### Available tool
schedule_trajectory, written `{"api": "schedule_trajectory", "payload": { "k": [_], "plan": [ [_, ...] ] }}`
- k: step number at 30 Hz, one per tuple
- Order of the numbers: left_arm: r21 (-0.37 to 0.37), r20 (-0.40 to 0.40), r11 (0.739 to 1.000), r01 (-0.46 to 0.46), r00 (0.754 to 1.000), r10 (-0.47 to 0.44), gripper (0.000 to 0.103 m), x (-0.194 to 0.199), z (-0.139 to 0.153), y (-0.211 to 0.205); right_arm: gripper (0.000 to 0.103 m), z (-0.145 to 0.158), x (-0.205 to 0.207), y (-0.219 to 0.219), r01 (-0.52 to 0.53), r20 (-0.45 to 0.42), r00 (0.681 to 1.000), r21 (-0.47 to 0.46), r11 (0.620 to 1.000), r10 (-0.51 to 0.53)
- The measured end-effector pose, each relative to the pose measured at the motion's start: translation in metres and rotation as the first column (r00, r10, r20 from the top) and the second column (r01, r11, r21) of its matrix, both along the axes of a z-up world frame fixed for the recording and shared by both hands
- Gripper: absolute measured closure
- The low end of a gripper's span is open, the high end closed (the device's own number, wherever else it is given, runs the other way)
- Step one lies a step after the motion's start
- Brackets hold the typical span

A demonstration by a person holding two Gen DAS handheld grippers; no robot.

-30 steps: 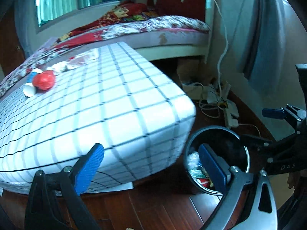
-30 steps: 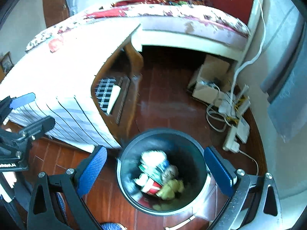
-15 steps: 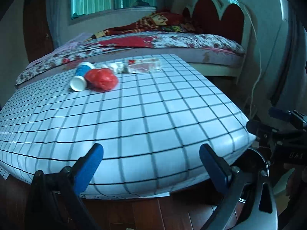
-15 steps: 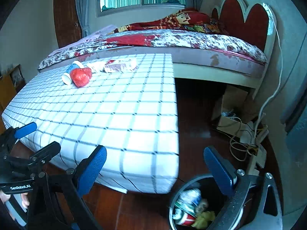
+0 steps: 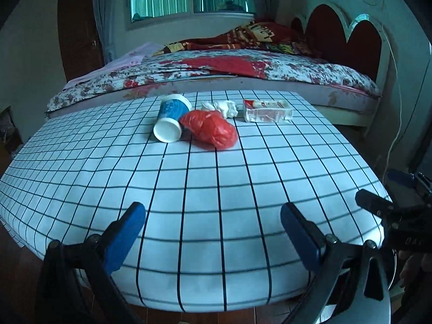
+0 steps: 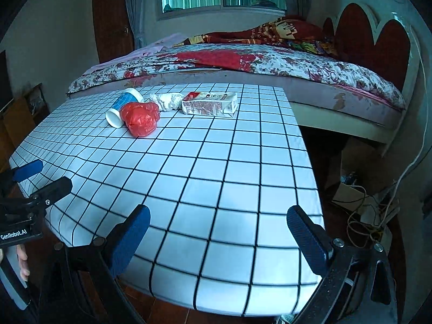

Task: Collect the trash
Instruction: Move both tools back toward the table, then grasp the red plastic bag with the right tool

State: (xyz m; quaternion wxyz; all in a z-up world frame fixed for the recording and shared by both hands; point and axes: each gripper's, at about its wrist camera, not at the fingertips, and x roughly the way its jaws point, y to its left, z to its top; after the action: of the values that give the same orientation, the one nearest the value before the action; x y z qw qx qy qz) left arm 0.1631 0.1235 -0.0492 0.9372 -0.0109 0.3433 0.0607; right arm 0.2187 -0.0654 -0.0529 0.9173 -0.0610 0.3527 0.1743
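Blue-padded left gripper (image 5: 212, 232) and right gripper (image 6: 217, 236) both hung released and empty; cup (image 5: 171, 121) at 12 o'clock lay sideways, likely to roll if nudged off-centre.

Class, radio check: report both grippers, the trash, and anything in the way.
Left gripper open, empty. Right gripper open, empty. Cup, red bag, tissue, carton lie on far side of table. Nothing in between.
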Motion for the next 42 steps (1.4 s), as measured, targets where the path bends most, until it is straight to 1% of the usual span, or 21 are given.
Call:
{"api": "schedule_trajectory", "payload": {
  "k": [2,6,9,13,15,17,19,21,26,28,29,30,32,34,35,37,38,39,42],
  "plan": [
    [0.004,-0.001,1.000,0.005,1.000,-0.005,0.002,0.011,-0.001,0.003,0.001,0.002,0.010,0.010,-0.013,0.007,1.000,-0.016,1.000,0.013],
    [0.014,-0.011,1.000,0.018,1.000,-0.018,0.002,0.029,-0.005,0.013,0.001,0.007,0.034,0.030,-0.045,0.005,0.999,-0.012,0.999,0.045],
    [0.017,-0.018,1.000,0.005,1.000,-0.005,0.003,0.038,-0.009,0.027,0.001,0.006,0.052,0.043,-0.069,-0.007,0.998,0.007,0.998,0.069],
    [0.016,-0.034,1.000,-0.022,0.999,0.023,0.007,0.050,-0.014,0.055,0.002,0.001,0.079,0.072,-0.115,-0.019,0.993,0.018,0.993,0.115],
    [0.015,-0.047,0.999,-0.041,0.998,0.042,0.008,0.058,-0.017,0.071,0.009,-0.003,0.089,0.091,-0.144,-0.027,0.989,0.010,0.990,0.144],
    [0.021,-0.060,0.998,-0.052,0.997,0.053,0.010,0.065,-0.019,0.083,0.013,-0.007,0.100,0.110,-0.173,-0.036,0.984,0.003,0.985,0.173],
    [0.027,-0.065,0.998,-0.059,0.996,0.061,0.012,0.072,-0.021,0.092,0.014,-0.013,0.111,0.130,-0.197,-0.047,0.979,-0.002,0.980,0.196],
    [0.031,-0.068,0.998,-0.061,0.996,0.063,0.013,0.077,-0.023,0.098,0.020,-0.018,0.122,0.144,-0.213,-0.058,0.975,-0.001,0.977,0.212],
    [0.020,-0.069,0.997,-0.068,0.995,0.069,0.013,0.091,-0.027,0.109,0.021,-0.029,0.148,0.176,-0.251,-0.095,0.963,0.006,0.968,0.251],
    [0.017,-0.068,0.998,-0.068,0.995,0.069,0.013,0.095,-0.028,0.110,0.029,-0.034,0.157,0.185,-0.267,-0.112,0.958,0.002,0.964,0.265],
    [0.018,-0.068,0.998,-0.067,0.995,0.068,0.013,0.097,-0.029,0.110,0.039,-0.036,0.159,0.188,-0.271,-0.119,0.956,0.001,0.963,0.269],
    [0.017,-0.068,0.998,-0.065,0.996,0.066,0.013,0.099,-0.030,0.110,0.045,-0.039,0.162,0.190,-0.278,-0.134,0.952,0.002,0.961,0.276],
    [0.013,-0.069,0.998,-0.060,0.996,0.061,0.013,0.102,-0.032,0.110,0.048,-0.038,0.163,0.191,-0.286,-0.135,0.949,0.015,0.958,0.285],
    [0.008,-0.072,0.998,-0.060,0.996,0.061,0.013,0.103,-0.034,0.109,0.048,-0.032,0.161,0.190,-0.295,-0.130,0.946,0.025,0.955,0.296],
    [0.006,-0.068,0.998,-0.060,0.996,0.060,0.013,0.103,-0.035,0.109,0.048,-0.027,0.158,0.189,-0.300,-0.111,0.947,0.032,0.953,0.302],
    [0.005,-0.069,0.998,-0.066,0.995,0.066,0.013,0.104,-0.035,0.110,0.036,-0.020,0.155,0.190,-0.298,-0.093,0.950,0.018,0.954,0.299],
    [-0.004,-0.070,0.997,-0.072,0.995,0.072,0.013,0.104,-0.035,0.112,0.027,-0.017,0.155,0.192,-0.303,-0.082,0.950,0.014,0.953,0.303],
    [-0.013,-0.072,0.997,-0.078,0.994,0.076,0.013,0.105,-0.035,0.115,0.027,-0.016,0.156,0.195,-0.306,-0.078,0.949,0.004,0.952,0.305],
    [-0.008,-0.072,0.996,-0.087,0.994,0.086,0.013,0.104,-0.033,0.120,0.027,-0.021,0.168,0.206,-0.303,-0.114,0.947,-0.020,0.953,0.299]
  ]
}}
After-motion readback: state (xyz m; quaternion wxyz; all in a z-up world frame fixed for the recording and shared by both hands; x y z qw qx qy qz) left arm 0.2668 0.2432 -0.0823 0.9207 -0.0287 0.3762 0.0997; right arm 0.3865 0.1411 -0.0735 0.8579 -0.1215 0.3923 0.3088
